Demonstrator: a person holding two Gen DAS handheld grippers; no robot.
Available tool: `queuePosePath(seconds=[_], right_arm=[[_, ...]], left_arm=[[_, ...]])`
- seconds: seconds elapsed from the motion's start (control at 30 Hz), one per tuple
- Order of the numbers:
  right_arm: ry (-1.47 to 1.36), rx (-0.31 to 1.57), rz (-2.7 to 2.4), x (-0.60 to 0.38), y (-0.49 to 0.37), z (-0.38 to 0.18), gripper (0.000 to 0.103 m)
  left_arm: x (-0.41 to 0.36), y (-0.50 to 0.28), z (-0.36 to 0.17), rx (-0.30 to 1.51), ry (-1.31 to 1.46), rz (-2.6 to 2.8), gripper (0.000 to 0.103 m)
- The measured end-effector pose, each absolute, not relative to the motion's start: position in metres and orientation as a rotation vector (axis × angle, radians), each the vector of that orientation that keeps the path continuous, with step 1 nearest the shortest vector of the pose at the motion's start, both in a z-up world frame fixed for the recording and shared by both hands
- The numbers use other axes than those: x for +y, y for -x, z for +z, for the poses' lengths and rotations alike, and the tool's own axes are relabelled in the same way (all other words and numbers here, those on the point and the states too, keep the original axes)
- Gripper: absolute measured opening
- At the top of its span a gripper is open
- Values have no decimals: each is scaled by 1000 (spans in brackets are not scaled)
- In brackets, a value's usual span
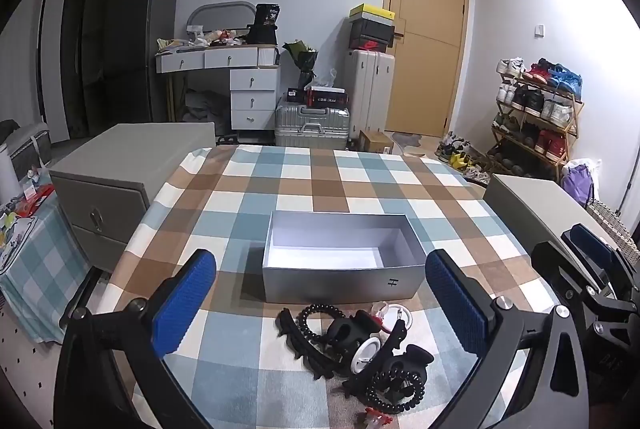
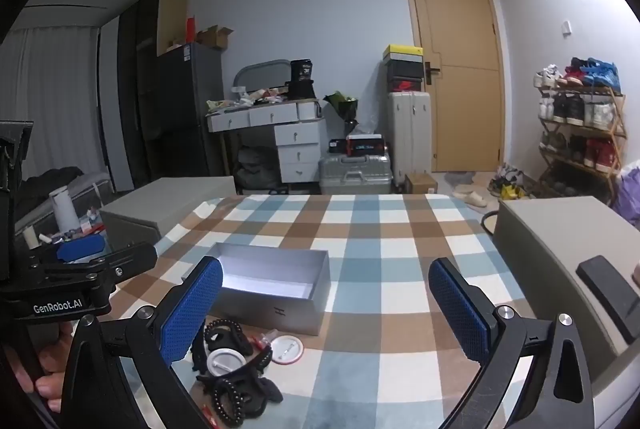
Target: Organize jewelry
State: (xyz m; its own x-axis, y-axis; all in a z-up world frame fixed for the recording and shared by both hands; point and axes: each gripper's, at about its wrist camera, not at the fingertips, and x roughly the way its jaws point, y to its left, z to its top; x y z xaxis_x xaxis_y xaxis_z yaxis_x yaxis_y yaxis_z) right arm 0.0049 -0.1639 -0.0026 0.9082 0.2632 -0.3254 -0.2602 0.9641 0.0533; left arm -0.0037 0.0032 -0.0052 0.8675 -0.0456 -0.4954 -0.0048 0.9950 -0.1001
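Jewelry pile point(image 1: 360, 353) sits near the table's near edge, roughly mid-width: black bead bracelets point(image 1: 316, 321), black claw clips point(image 1: 404, 361), two white round badges point(image 1: 368, 351), and small red bits at the very front, all tangled and touching each other. Just behind the pile, toward the table centre, stands an open silver box point(image 1: 340, 283), long side facing the near edge, white interior with nothing in it that I can see. Both rest on a checked tablecloth point(image 1: 320, 181) in blue, brown and white. Left gripper point(image 1: 320, 303) is released, blue pads spread wide, hovering over the near edge with pile and box front framed between the fingers, touching neither. Right gripper point(image 2: 326, 309) is also released and wide open, holding nothing, off to the right of the pile; the box sits just beyond its left finger. A hand point(image 2: 48, 377) holds the left tool's handle. A grey cabinet point(image 1: 120, 181) stands off the table's left edge, and another grey unit point(image 2: 560, 249) off the right edge.
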Motion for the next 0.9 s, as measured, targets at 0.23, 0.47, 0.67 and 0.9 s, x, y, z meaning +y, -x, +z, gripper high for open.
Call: queuePosePath(seconds=[0.23, 0.47, 0.67, 0.9], right_arm=[[-4, 333, 269, -165, -4, -2, 103], [-1, 333, 267, -165, -4, 1, 103], [-3, 333, 268, -165, -4, -3, 103], [-2, 337, 263, -166, -5, -5, 103]], left_arm=[[3, 5, -7, 525, 98, -22, 102], [2, 5, -8, 525, 93, -17, 102], [1, 4, -9, 533, 101, -25, 102], [5, 3, -8, 535, 107, -25, 102]])
